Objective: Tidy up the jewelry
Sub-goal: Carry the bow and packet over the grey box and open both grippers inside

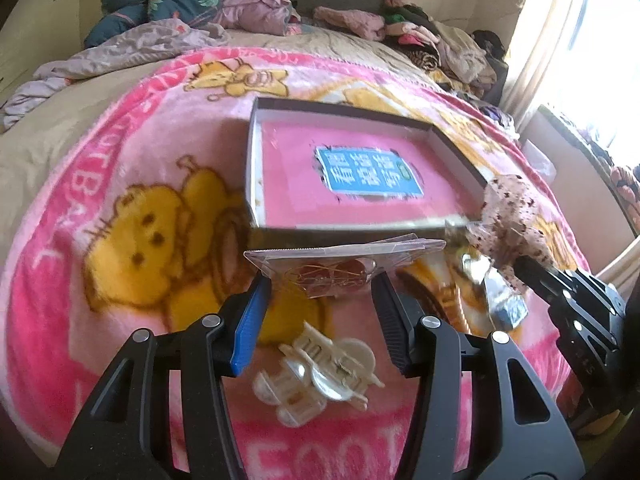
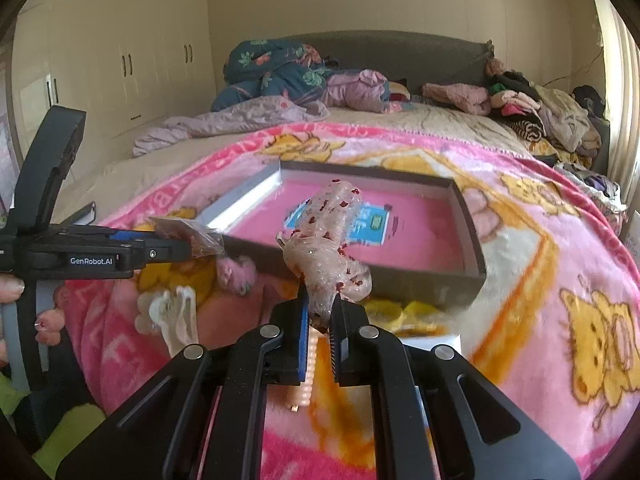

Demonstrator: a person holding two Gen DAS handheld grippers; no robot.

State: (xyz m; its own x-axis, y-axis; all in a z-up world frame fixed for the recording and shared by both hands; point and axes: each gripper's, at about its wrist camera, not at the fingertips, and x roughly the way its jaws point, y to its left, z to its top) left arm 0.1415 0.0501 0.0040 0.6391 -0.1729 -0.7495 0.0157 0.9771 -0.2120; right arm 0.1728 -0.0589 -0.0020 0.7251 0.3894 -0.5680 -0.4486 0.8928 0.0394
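Note:
An open shallow box [image 1: 256, 160] with a pink bottom and a blue label lies on the pink cartoon blanket; it also shows in the right wrist view [image 2: 468, 224]. My left gripper [image 1: 320, 280] is shut on a clear plastic packet [image 1: 344, 256] of gold wire jewelry, just short of the box's near wall; the packet also shows in the right wrist view [image 2: 188, 232]. My right gripper [image 2: 320, 308] is shut on a sheer pink scrunchie with red flecks [image 2: 332, 240], held over the box's near edge. In the left wrist view the scrunchie [image 1: 508, 208] is at the box's right corner.
A cream hair claw clip [image 1: 320, 372] lies on the blanket under the left gripper, also seen in the right wrist view [image 2: 176, 316]. A pink fuzzy item [image 2: 236, 272] lies by the box. A small silver and blue item [image 1: 500, 296] lies right. Heaped clothes [image 2: 540, 112] fill the bed's far side.

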